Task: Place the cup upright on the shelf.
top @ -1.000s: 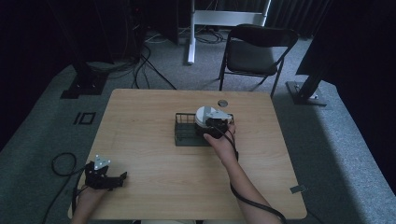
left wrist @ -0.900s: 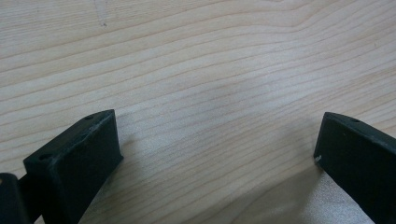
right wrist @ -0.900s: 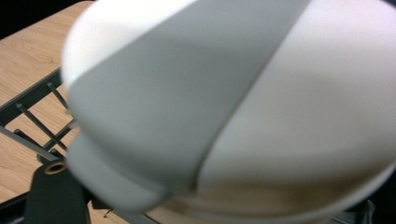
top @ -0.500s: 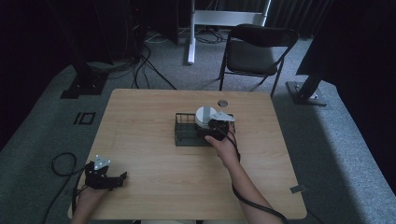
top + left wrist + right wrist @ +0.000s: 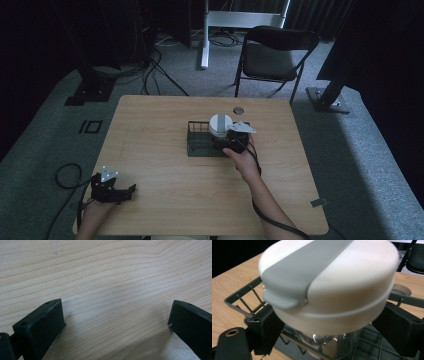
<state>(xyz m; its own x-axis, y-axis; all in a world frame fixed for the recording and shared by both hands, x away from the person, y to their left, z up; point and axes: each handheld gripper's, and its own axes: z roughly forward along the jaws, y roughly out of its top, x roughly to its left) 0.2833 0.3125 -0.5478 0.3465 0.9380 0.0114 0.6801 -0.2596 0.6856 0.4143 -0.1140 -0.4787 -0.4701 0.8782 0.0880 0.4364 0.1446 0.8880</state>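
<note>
right gripper (image 5: 332,322) has its fingers (image 5: 265,327) clamped on a white-lidded glass jar (image 5: 329,285) over the wire rack (image 5: 200,142); left gripper (image 5: 115,322) rests with fingers spread wide, empty, on the wooden surface (image 5: 165,120).

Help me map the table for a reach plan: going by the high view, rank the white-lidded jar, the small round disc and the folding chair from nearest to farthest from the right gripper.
1. white-lidded jar, between the right gripper's jaws, at the wire rack.
2. small round disc, on the table beyond it.
3. folding chair, on the floor past the table's far edge.
</note>
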